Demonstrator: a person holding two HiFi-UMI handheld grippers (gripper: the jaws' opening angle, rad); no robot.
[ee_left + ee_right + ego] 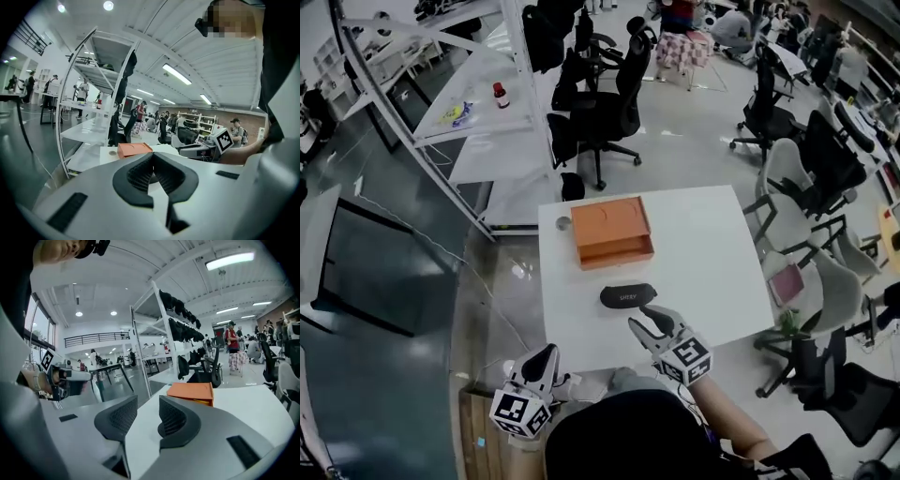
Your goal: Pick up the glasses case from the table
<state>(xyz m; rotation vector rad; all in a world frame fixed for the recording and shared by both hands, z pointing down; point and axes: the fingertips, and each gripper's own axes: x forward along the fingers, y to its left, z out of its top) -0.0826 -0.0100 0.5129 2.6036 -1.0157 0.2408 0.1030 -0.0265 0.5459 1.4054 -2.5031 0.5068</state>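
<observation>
- Fingers (174, 420) of the right gripper (645, 321) stand spread, with only bare white counter (703, 253) showing in the gap between them; they pinch nothing.
- Fingers (138, 176) of the left gripper (542, 359) look pressed together at their tips and hold nothing. This gripper hangs at the near-left corner of the counter, well apart from the task's thing.
- The glasses case (628, 296), a dark oblong, lies flat on the counter just on the near side of the orange box (612, 230), not touching it.
- In the head view the right gripper sits just beside the case, on the person's side of it, with its tips pointed toward it. The right gripper view shows the orange box ahead but not the case itself, so I cannot tell whether the tips touch it.
- My reading is that the task is at the approach: nothing is grasped and nothing is lifted.
- Left to do, as I judge it: bring the spread fingers around the case, close on it, and raise it clear of the counter.
</observation>
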